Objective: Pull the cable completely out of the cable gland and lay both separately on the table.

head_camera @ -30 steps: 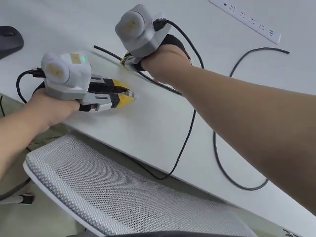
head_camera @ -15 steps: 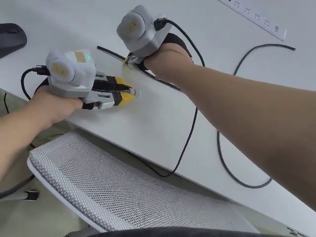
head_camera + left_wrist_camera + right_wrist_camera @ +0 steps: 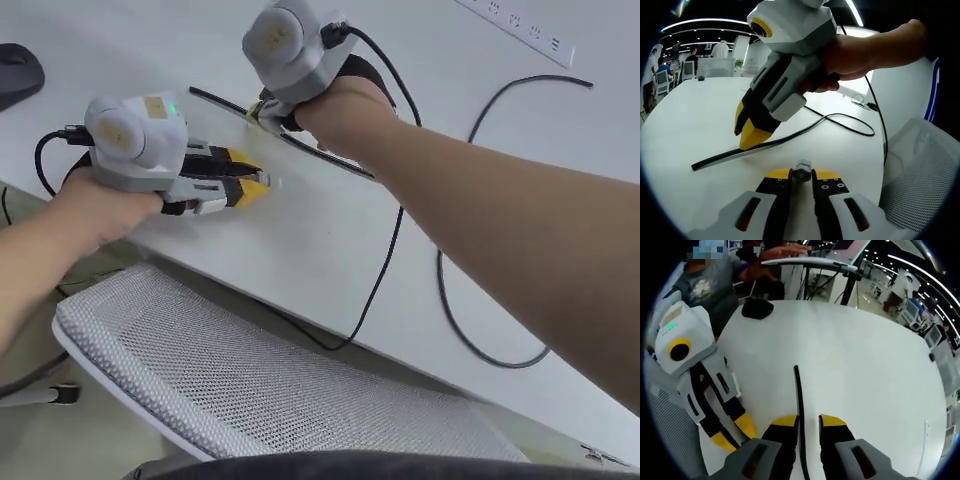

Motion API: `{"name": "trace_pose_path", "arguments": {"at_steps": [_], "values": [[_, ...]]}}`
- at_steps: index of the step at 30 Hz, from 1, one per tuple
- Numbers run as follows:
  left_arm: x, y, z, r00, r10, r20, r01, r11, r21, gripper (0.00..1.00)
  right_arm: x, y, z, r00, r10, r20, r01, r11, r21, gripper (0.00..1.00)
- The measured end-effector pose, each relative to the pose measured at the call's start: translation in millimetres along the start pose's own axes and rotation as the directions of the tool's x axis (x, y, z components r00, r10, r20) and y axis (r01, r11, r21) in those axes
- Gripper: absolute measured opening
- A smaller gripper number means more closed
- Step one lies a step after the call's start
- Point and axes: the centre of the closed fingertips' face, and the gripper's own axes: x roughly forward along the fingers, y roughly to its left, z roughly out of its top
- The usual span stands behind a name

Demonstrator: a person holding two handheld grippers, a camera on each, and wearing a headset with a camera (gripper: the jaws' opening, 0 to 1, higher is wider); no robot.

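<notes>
Our left tongs (image 3: 256, 186) are closed tight on the small grey cable gland (image 3: 801, 169), holding it low over the near edge of the tabletop (image 3: 870, 360). Our right tongs (image 3: 808, 420) are farther out and parted a little. The black cable (image 3: 797, 390) runs between the jaws and leans on one of them. White shows on its other side, so we judge it loosely held at best. The cable's free end lies on the tabletop, apart from the gland, so the pull-out looks done and only the laying down is left. We should set the gland on a bare patch away from the edge and open only once it touches, since a round fitting may roll. On the right, we should widen the jaws and lift straight up, so the cable is not dragged along.
</notes>
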Motion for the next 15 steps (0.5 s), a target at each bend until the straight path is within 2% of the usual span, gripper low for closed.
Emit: {"name": "trace_pose_path", "arguments": {"at_steps": [4, 7, 11, 15], "values": [[0.1, -0.4, 1.8, 1.0000, -0.001, 0.005, 0.001, 1.000, 0.002, 0.19, -15.7, 0.3, 3.1, 0.9994, -0.005, 0.034, 0.005, 1.000, 0.000, 0.15], [0.9, -0.5, 0.9, 1.0000, -0.002, -0.007, 0.002, 1.000, 0.009, 0.20, -28.8, 0.3, 3.8, 0.9979, -0.011, 0.064, 0.010, 1.000, 0.018, 0.17], [-0.7, -0.6, 3.5, 1.0000, 0.001, -0.003, -0.001, 1.000, 0.010, 0.22, -50.5, -1.4, 1.2, 0.9934, -0.035, 0.109, 0.029, 0.998, 0.060, 0.19], [-2.0, 2.3, 3.6, 0.9999, 0.010, -0.005, -0.010, 1.000, 0.008, 0.26, -73.5, -5.7, -5.4, 0.9835, -0.061, 0.170, 0.035, 0.988, 0.149, 0.23]]}}
